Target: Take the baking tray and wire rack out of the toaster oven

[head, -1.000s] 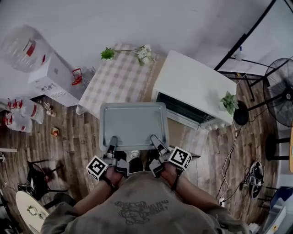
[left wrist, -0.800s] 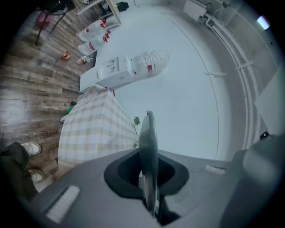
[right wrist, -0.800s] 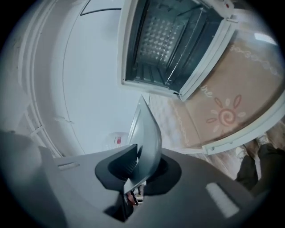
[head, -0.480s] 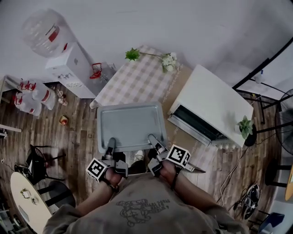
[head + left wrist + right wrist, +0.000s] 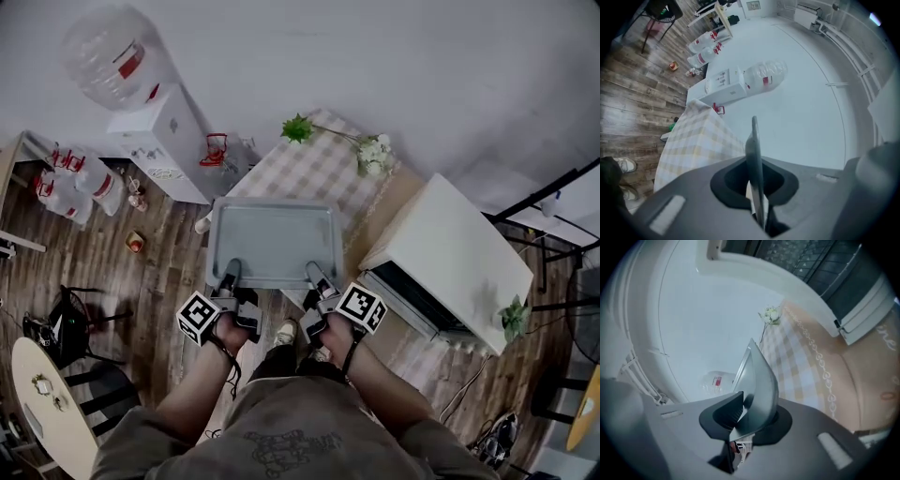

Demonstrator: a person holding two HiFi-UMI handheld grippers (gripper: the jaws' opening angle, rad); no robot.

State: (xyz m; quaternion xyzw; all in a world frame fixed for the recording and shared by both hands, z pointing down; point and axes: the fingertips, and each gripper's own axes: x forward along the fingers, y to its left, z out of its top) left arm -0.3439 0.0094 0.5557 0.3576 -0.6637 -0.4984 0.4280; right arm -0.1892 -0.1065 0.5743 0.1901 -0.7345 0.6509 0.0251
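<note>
A grey baking tray is held level above the near end of the checked table, out of the white toaster oven at the right. My left gripper is shut on the tray's near rim at its left; the tray shows edge-on between its jaws. Shut on the same rim further right is my right gripper, with the tray standing up from its jaws. The oven's front opening looks dark; I cannot make out a wire rack inside.
The checked tablecloth carries a green sprig and white flowers at its far end. A water dispenser with a bottle stands at the left, spare bottles beside it. A round table and black chair lie at lower left.
The tray has swung left, away from the oven, with both grippers still clamped on it. The oven has slid toward the right of the head view as the person turned.
</note>
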